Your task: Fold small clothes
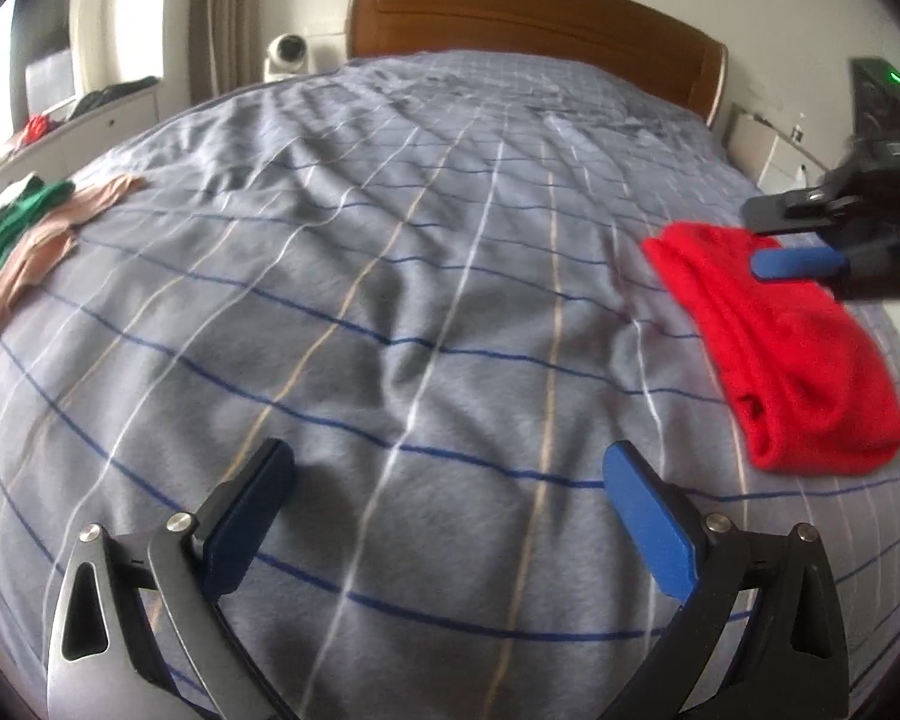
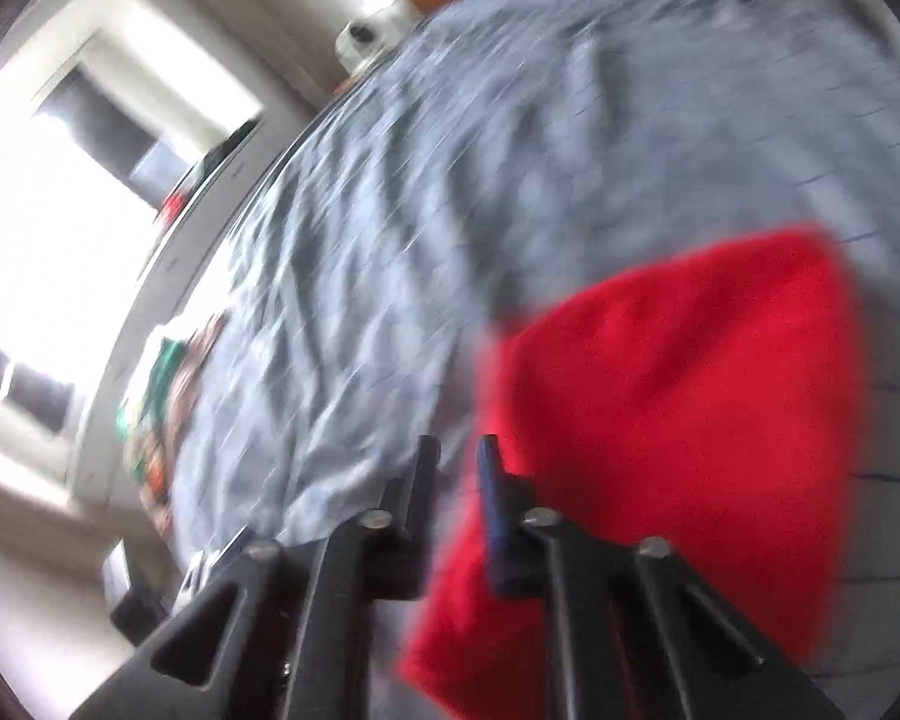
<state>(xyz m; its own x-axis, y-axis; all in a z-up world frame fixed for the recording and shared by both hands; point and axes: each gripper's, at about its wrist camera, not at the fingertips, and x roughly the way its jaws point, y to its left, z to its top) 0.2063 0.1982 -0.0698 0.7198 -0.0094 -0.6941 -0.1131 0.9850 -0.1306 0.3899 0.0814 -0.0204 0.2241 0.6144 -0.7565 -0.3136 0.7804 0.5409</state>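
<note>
A folded red garment (image 1: 792, 348) lies on the right side of the bed; it also shows in the blurred right wrist view (image 2: 678, 420). My right gripper (image 1: 756, 237) hovers over its far end, jaws a small way apart, holding nothing; in its own view (image 2: 457, 450) the narrow gap is empty. My left gripper (image 1: 450, 468) is wide open and empty, low over the bedspread (image 1: 390, 276) near the front middle, well left of the red garment. A green garment (image 1: 12, 216) and a beige one (image 1: 36, 252) lie at the left edge.
A wooden headboard (image 1: 534, 18) stands at the far end. A white camera-like device (image 1: 288, 54) sits beside it. A white dresser (image 1: 90, 126) with clothes on top is at the left. A nightstand (image 1: 768, 144) is at the right.
</note>
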